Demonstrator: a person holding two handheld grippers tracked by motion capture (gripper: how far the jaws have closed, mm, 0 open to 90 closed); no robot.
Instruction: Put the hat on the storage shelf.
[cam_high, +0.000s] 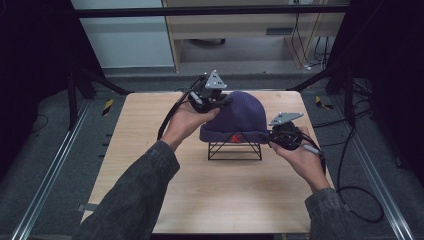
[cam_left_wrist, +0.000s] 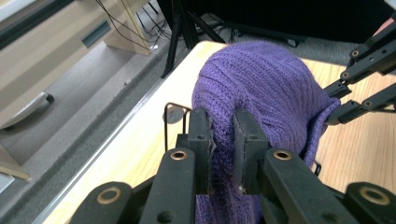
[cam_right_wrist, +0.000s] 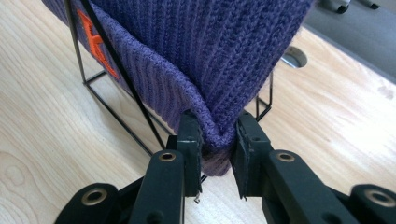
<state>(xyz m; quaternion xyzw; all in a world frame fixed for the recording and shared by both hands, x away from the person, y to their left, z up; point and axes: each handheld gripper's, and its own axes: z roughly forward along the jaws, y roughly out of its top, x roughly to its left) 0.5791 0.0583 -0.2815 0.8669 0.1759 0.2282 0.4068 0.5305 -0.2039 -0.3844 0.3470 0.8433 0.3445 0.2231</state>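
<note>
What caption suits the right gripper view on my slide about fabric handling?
Right gripper pinches the purple beanie's folded cuff beside a black wire stand.

Table: light wooden tabletop (cam_high: 210, 195), square, pale grain.
Floor: grey carpet (cam_high: 50, 130), metal rails (cam_high: 47, 175) along both sides of the table.
Furniture: beige cabinet (cam_high: 240, 25) behind the table.
Cables: black wires (cam_high: 305, 40) hanging at the cabinet's right.
Frame: black struts (cam_high: 210, 11) overhead.
</note>
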